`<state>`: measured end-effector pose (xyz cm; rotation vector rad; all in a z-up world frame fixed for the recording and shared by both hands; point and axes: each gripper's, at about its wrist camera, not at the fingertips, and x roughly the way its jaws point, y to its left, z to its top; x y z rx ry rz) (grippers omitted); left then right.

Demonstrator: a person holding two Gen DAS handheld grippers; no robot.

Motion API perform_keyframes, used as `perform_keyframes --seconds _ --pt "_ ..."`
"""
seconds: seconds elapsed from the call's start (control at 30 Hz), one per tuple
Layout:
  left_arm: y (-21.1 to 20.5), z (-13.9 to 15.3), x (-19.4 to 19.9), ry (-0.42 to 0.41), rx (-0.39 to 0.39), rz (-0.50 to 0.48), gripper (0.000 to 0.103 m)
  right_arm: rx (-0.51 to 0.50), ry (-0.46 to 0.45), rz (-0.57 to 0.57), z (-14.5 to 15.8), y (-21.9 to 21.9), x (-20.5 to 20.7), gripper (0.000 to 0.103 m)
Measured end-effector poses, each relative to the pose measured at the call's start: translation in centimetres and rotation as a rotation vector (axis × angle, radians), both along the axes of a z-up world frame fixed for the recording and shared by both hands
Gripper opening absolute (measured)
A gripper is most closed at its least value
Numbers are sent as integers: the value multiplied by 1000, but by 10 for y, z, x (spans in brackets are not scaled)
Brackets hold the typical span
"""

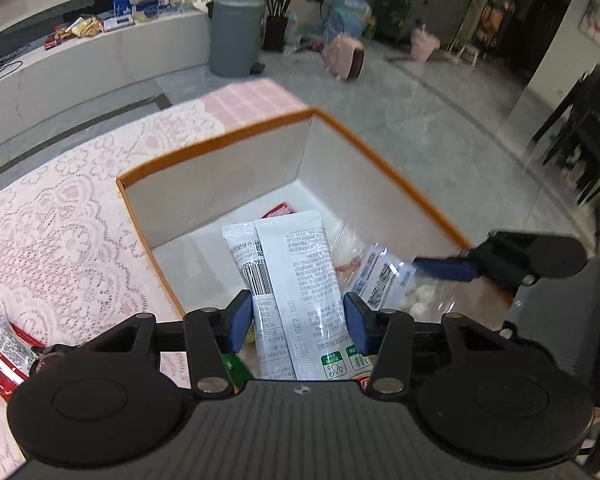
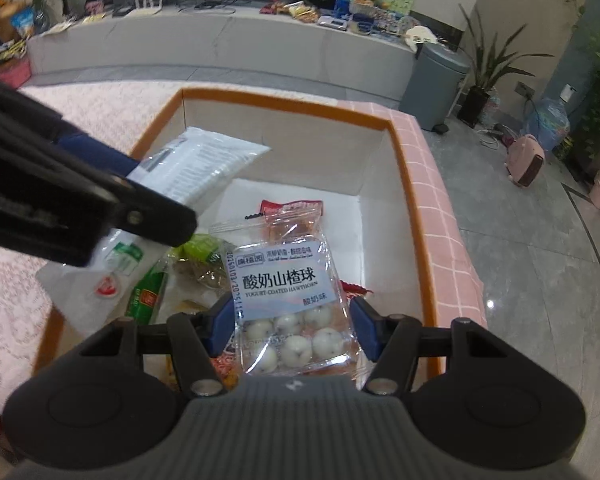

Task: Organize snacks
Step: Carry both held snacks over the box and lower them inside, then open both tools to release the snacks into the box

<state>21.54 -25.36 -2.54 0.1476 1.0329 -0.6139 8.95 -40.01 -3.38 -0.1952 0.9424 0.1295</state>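
Note:
An orange-rimmed white box (image 1: pixel 220 148) (image 2: pixel 396 168) stands on the lace-covered table. My left gripper (image 1: pixel 298 320) is shut on a white snack packet (image 1: pixel 296 276) and holds it over the box; that packet also shows in the right wrist view (image 2: pixel 196 164). My right gripper (image 2: pixel 294 324) is shut on a clear bag of yogurt-coated hawthorn balls (image 2: pixel 292 304), also over the box; the bag shows in the left wrist view (image 1: pixel 384 284) too. Inside the box lie a red packet (image 2: pixel 292 208) and green-wrapped snacks (image 2: pixel 152 292).
A red snack packet (image 1: pixel 4 356) lies on the lace cloth (image 1: pixel 60 240) left of the box. The table's pink checked edge (image 2: pixel 444 216) borders the box on the right. A grey bin (image 1: pixel 236 36) and a long counter (image 2: pixel 220 48) with more snacks stand beyond.

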Motion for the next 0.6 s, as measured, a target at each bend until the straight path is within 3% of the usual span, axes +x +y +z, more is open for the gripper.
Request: perform_keyframes --seconds 0.17,0.6 --pt "-5 -13 6 32 38 -15 55 -23 27 43 -15 5 15 60" --pt "-25 -28 8 -16 151 -59 57 -12 129 74 -30 -2 37 64"
